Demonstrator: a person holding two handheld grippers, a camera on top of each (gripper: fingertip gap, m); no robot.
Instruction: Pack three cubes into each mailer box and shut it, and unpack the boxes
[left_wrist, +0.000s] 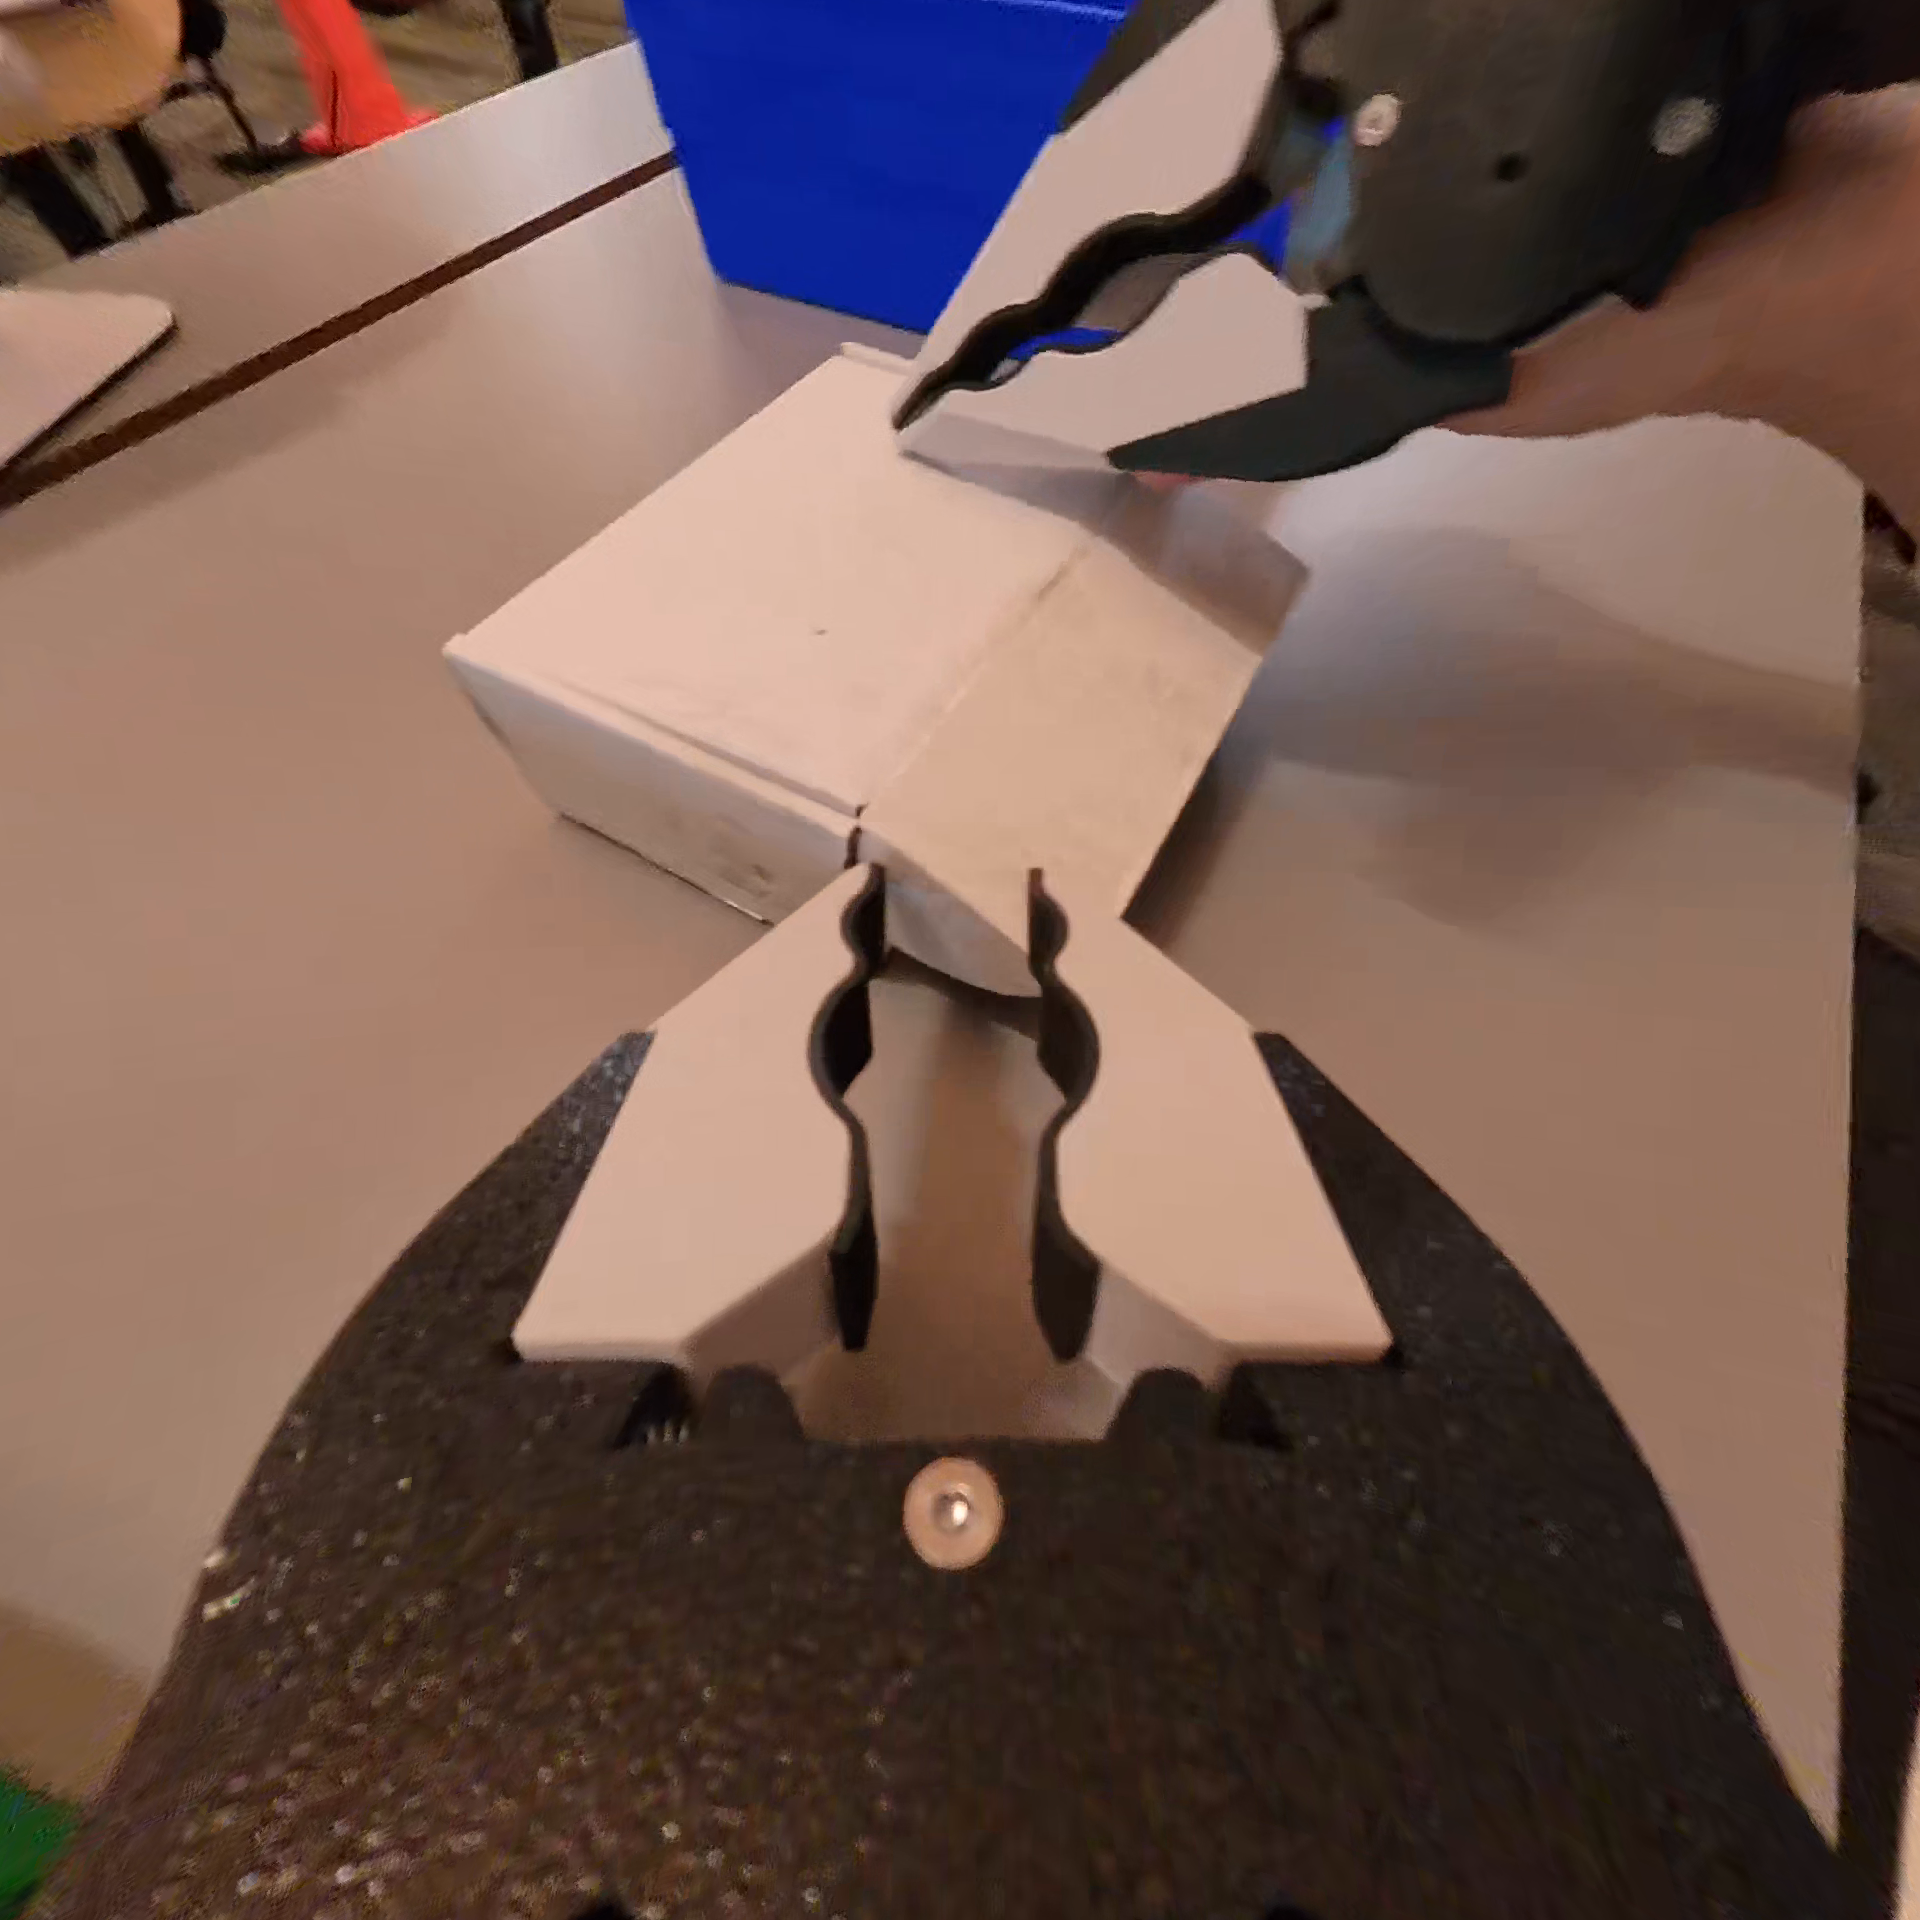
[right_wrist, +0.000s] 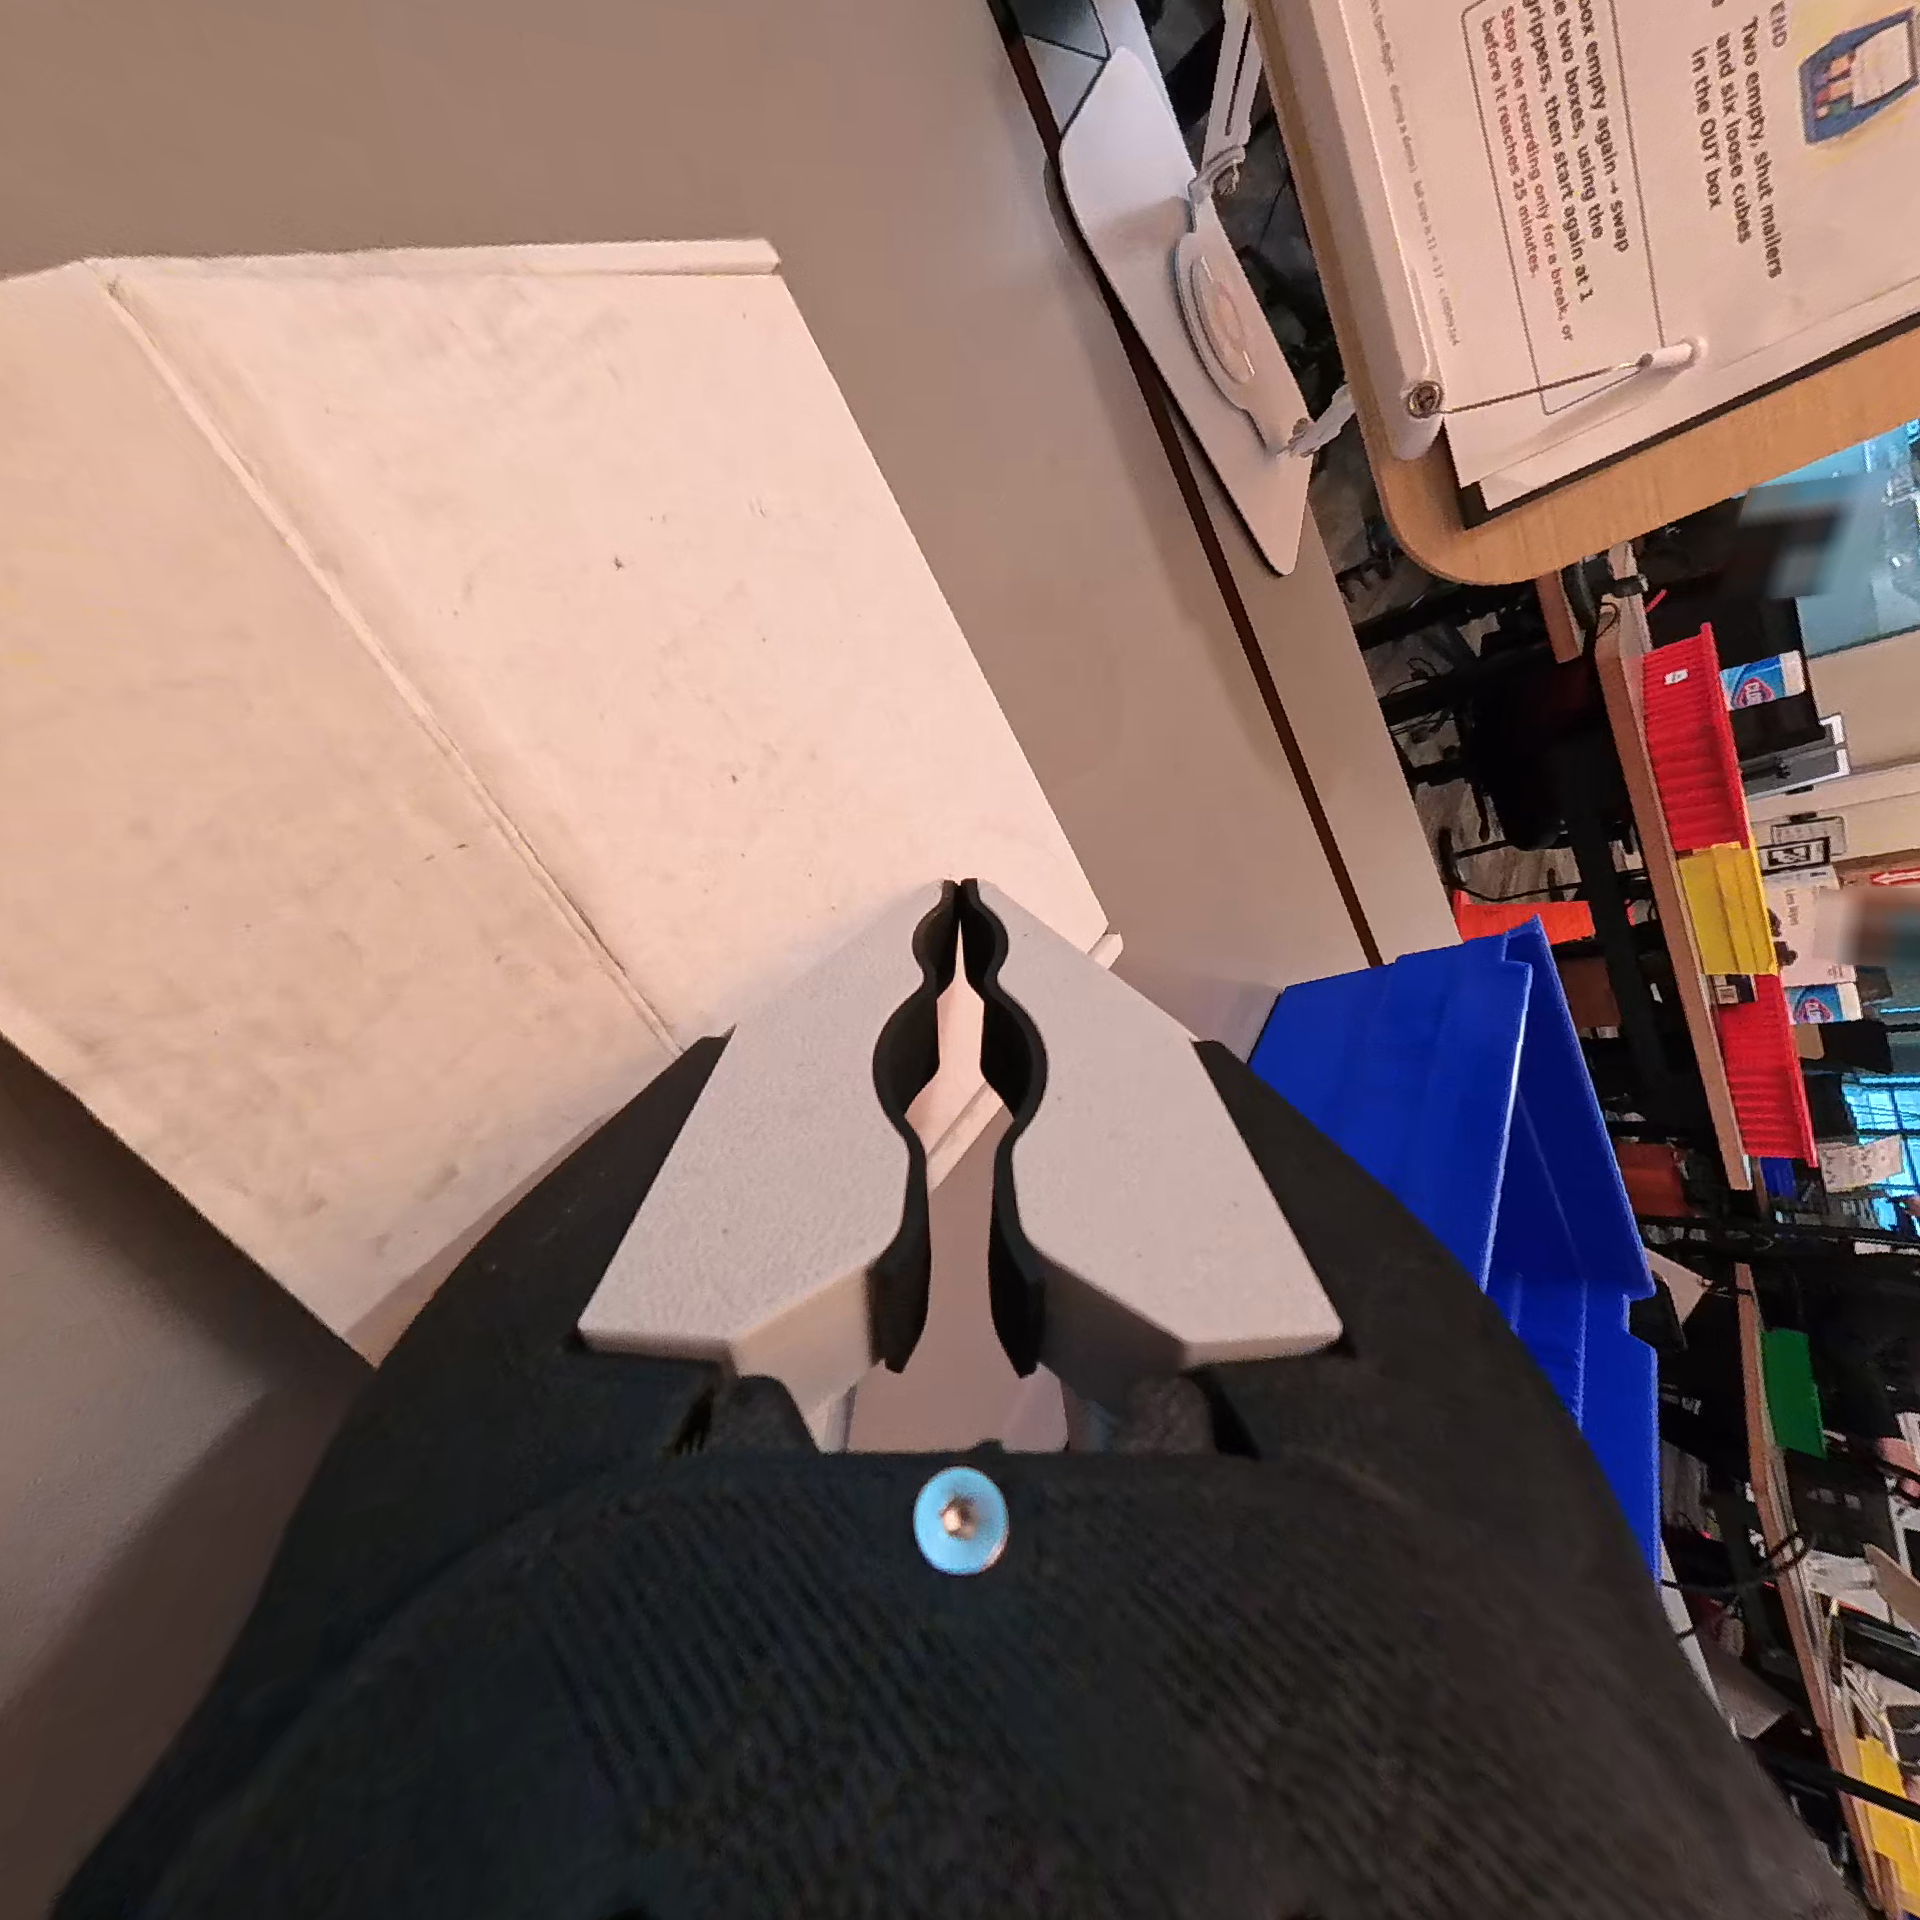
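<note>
Jaws parted on the left gripper (left_wrist: 954, 883), its tips straddling the rounded side flap at the near corner of the white mailer box (left_wrist: 790, 665), which sits closed-topped on the grey bench (left_wrist: 260, 831). Beyond, a blue bin (left_wrist: 831, 156).

Right wrist view: the right gripper (right_wrist: 958, 891) has its jaws pressed together, tips touching, over the box's lid; whether cardboard is pinched is unclear.

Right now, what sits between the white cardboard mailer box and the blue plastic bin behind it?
Nothing: only a short strip of bare grey table separates the white cardboard mailer box from the blue plastic bin, seen in the left wrist view.
</note>
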